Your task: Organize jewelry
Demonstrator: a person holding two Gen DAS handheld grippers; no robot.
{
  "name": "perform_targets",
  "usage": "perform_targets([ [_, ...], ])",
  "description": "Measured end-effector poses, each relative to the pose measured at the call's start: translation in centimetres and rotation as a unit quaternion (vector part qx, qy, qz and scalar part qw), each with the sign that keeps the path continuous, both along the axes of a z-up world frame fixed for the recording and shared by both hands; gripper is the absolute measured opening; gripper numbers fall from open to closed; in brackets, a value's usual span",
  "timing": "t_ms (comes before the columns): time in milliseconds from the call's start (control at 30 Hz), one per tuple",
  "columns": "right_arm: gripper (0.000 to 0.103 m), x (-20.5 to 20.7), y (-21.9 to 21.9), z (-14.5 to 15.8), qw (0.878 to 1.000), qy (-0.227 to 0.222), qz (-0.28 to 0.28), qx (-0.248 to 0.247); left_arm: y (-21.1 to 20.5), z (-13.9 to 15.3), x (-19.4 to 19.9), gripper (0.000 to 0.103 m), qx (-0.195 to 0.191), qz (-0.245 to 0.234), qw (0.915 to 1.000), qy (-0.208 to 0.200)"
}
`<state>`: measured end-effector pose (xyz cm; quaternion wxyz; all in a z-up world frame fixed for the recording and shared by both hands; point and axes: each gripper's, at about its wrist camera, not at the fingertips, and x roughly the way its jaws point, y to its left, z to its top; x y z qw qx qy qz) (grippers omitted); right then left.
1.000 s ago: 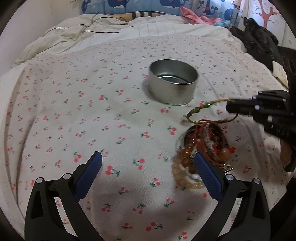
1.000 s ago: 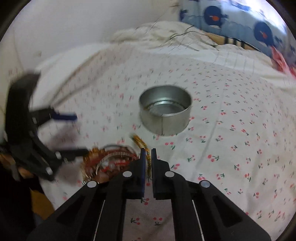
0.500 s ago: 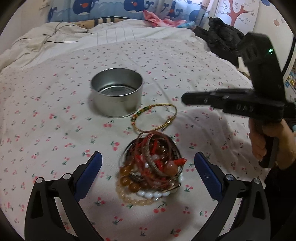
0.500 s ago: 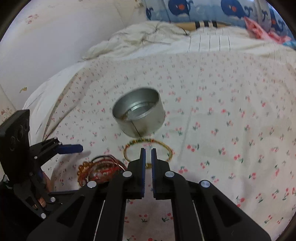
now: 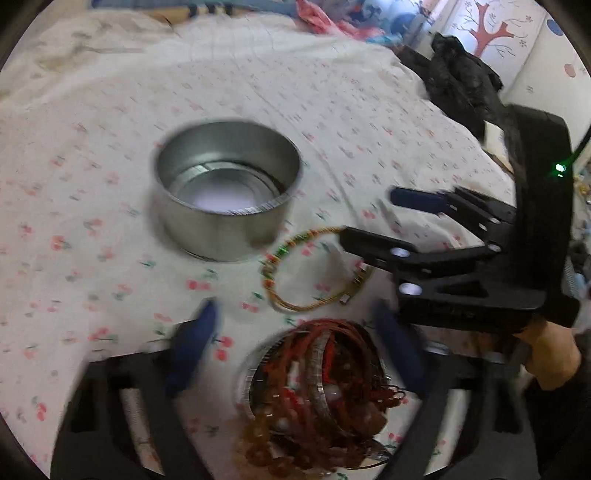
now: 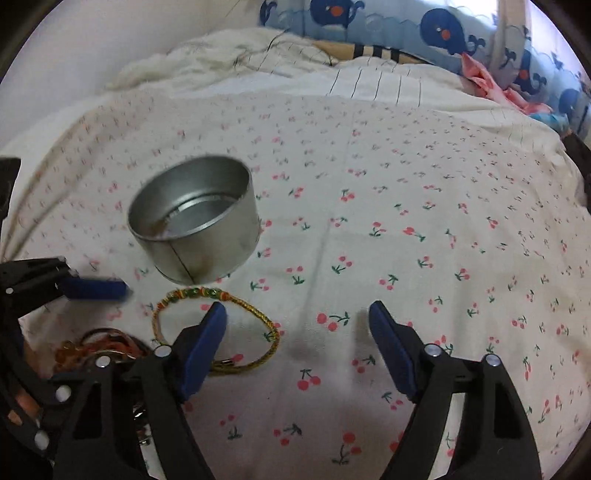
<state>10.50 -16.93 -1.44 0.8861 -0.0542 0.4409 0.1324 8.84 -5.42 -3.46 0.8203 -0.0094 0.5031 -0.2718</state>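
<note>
A round silver tin (image 5: 225, 188) stands open and empty on the cherry-print bedsheet; it also shows in the right wrist view (image 6: 194, 221). A gold cord bracelet with green and red beads (image 5: 314, 269) lies flat just in front of the tin, also in the right wrist view (image 6: 218, 326). A tangled pile of red, amber and metal bracelets (image 5: 325, 398) lies between the fingers of my open left gripper (image 5: 295, 354). My right gripper (image 6: 297, 347) is open and empty, its left finger over the gold bracelet.
The bedsheet (image 6: 406, 221) covers the whole surface. A crumpled white duvet (image 6: 229, 62) and whale-print pillows (image 6: 436, 33) lie at the back. Dark clothing (image 5: 458, 81) lies at the bed's right edge.
My right gripper has opened from shut and released the gold bracelet, which now lies flat by the tin. My left gripper has moved forward over the bracelet pile.
</note>
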Motion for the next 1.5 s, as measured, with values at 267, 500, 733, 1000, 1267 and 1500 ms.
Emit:
perform_targets([
  [267,0.012,-0.1,0.7,-0.9,0.998,0.023,0.038,-0.037,1.7,1.0,-0.4,0.002,-0.048,0.004,0.9989,-0.004],
  [500,0.006,-0.5,-0.6,0.6,0.998,0.025,0.026,0.053,4.3,2.9,-0.8,0.002,-0.117,0.024,0.9928,0.002],
  [733,0.004,-0.8,-2.2,2.8,0.987,0.028,0.025,0.159,6.1,5.5,-1.4,0.002,-0.169,0.014,0.9856,0.0],
  [1000,0.004,-1.2,-1.8,4.6,0.983,0.012,0.032,0.179,6.5,6.6,-2.0,0.002,-0.134,-0.013,0.9908,0.003],
  [1267,0.004,-1.5,-2.1,4.2,0.985,0.015,0.032,0.167,9.0,2.5,-1.4,0.02,0.083,0.05,0.9948,0.032],
  [1500,0.004,-1.7,-1.6,4.1,0.985,0.017,0.035,0.167,11.3,4.2,-1.6,0.057,-0.005,0.069,0.9972,0.029],
])
